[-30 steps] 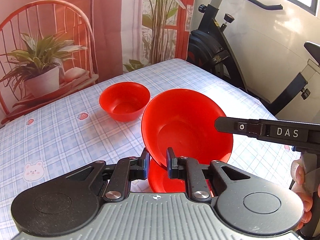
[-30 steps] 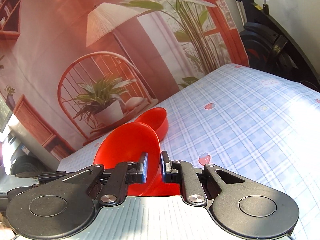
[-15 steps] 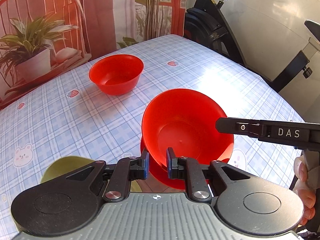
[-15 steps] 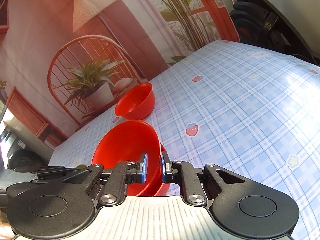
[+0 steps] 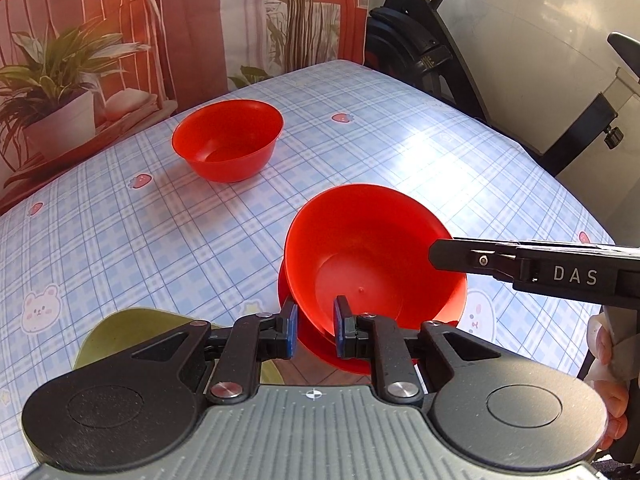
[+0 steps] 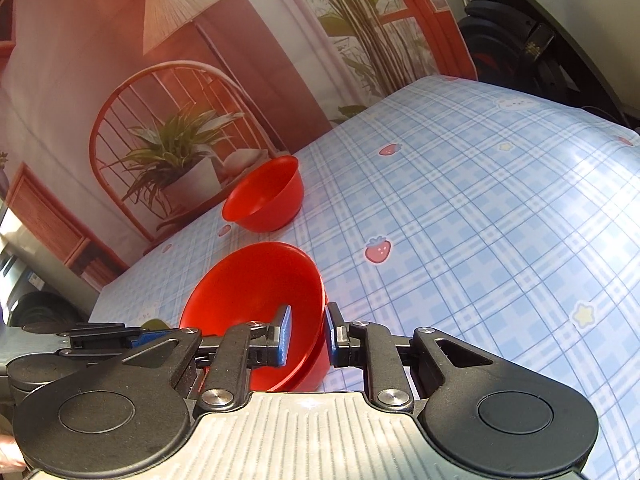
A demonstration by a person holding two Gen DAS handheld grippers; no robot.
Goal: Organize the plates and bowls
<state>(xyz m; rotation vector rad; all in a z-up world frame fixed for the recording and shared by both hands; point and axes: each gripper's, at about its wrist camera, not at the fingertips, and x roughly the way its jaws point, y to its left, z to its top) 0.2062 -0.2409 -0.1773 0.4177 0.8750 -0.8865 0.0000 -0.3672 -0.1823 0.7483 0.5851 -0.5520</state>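
A red bowl [image 5: 372, 256] sits nested in another red bowl or plate [image 5: 340, 354] near the table's front edge. My left gripper [image 5: 314, 332] straddles its near rim with the fingers slightly apart. My right gripper [image 6: 307, 334] straddles the opposite rim [image 6: 320, 300], also slightly parted; its arm shows in the left wrist view [image 5: 532, 268]. A second red bowl [image 5: 228, 140] stands alone farther back, also seen in the right wrist view [image 6: 264, 200].
An olive-green plate [image 5: 132, 332] lies at the front left, partly behind my left gripper. The blue plaid tablecloth [image 5: 400, 152] covers the table. An exercise bike [image 5: 432, 48] stands beyond the far right edge. A printed backdrop hangs behind.
Both grippers lowered the red bowl onto the red dish beneath it. Both pairs of fingers then opened slightly, loosening from the rim.
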